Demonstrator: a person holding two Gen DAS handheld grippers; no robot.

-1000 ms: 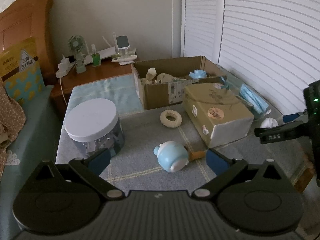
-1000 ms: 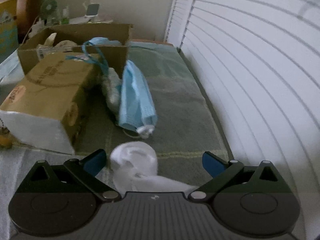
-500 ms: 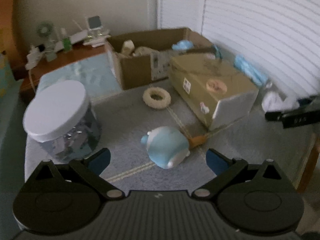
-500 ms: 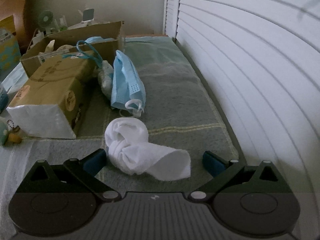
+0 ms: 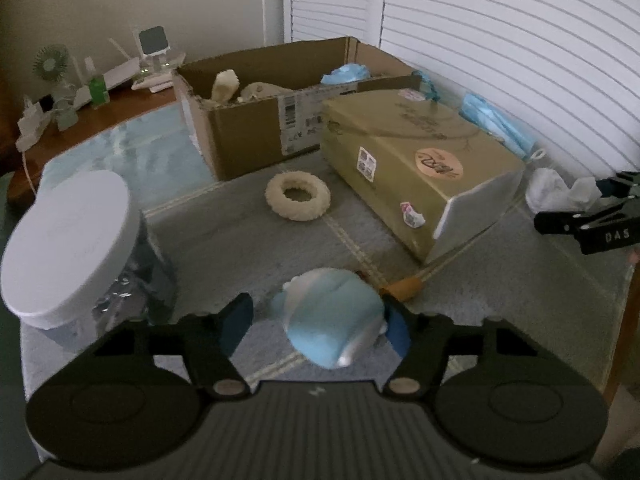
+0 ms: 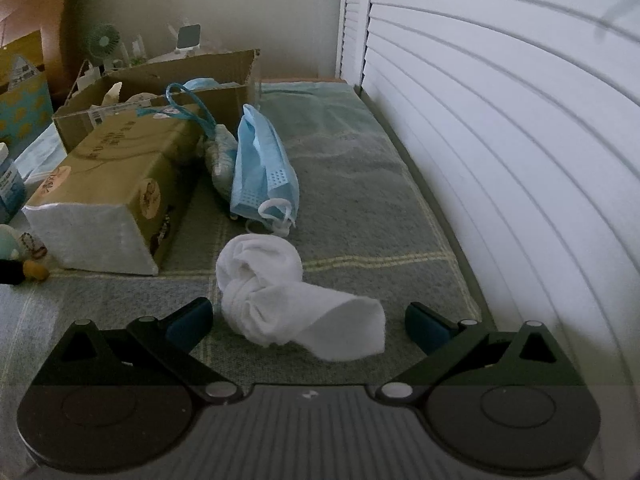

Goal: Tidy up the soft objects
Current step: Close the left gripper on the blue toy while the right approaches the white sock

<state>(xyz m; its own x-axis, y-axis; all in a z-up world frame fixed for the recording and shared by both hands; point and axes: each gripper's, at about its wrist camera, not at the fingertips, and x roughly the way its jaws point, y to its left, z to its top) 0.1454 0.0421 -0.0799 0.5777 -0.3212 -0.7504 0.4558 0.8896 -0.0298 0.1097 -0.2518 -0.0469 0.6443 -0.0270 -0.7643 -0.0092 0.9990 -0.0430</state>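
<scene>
A light blue and white plush toy [image 5: 334, 322] lies on the grey blanket between the fingers of my left gripper [image 5: 316, 326]. The jaws have narrowed around it; the right pad touches it, the left pad stands a little off. A knotted white sock [image 6: 276, 292] lies on the blanket just ahead of my open right gripper [image 6: 308, 320], between its spread fingers and untouched. A blue face mask [image 6: 262, 172] lies beyond the sock. A cream plush ring [image 5: 298, 196] lies in front of the open cardboard box [image 5: 256, 128], which holds several soft items.
A tan tissue box [image 5: 416, 164] lies between the two grippers. A round jar with a white lid [image 5: 68, 240] stands at the left. A white slatted door [image 6: 500, 120] borders the bed on the right. A wooden nightstand [image 5: 80, 128] with a small fan is behind.
My left gripper moved forward and down over the plush toy, and its jaws narrowed around it. My right gripper pulled back slightly from the sock and stayed open.
</scene>
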